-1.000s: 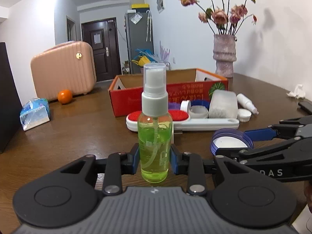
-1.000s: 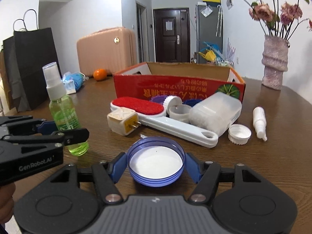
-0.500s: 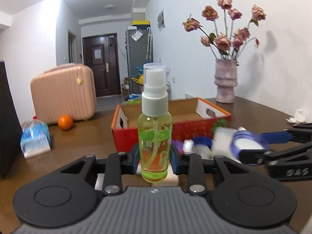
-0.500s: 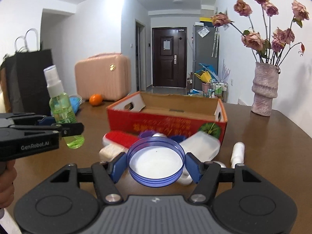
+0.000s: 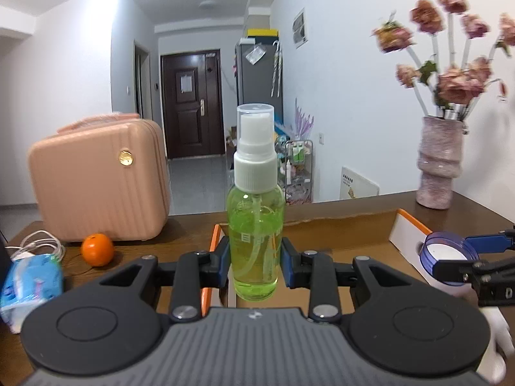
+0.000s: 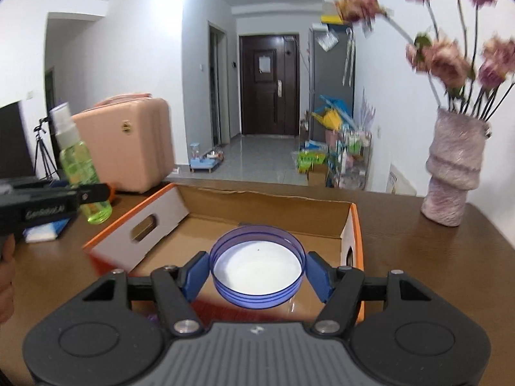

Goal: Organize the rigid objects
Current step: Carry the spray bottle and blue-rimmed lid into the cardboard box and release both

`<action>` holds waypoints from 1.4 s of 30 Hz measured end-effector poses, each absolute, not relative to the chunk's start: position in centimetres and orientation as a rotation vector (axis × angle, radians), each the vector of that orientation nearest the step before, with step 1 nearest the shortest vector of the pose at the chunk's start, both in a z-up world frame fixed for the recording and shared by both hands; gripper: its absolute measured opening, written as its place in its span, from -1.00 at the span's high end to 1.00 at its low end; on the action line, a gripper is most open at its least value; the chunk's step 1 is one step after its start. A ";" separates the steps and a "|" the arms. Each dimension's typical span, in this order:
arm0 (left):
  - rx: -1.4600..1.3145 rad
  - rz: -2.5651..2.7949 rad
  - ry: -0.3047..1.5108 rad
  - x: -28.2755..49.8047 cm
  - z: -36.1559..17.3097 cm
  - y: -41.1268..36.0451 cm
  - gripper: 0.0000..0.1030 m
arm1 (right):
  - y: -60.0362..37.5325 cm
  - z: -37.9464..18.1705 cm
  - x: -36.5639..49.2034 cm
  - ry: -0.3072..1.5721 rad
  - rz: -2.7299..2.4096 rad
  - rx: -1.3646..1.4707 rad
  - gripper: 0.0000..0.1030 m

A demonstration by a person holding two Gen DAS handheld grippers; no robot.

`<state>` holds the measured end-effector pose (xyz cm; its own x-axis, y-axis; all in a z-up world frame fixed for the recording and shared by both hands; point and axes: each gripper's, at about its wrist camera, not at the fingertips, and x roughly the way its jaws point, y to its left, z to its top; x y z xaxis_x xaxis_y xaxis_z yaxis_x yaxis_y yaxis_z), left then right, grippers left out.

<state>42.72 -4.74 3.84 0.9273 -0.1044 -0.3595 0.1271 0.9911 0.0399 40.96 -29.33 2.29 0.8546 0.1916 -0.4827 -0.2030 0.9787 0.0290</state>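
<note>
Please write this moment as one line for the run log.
left gripper: shut on green spray bottle | right gripper: shut on blue lid | both held above open cardboard box

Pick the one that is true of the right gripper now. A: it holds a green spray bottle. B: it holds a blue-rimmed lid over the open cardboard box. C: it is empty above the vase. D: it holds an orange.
B: the right gripper has its blue pads pressed on the blue-rimmed lid, with the cardboard box open below it.
</note>
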 end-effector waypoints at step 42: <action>0.080 -0.073 0.730 56.5 3.4 -6.1 -0.33 | -29.3 2.2 57.3 0.801 0.084 -0.040 -0.39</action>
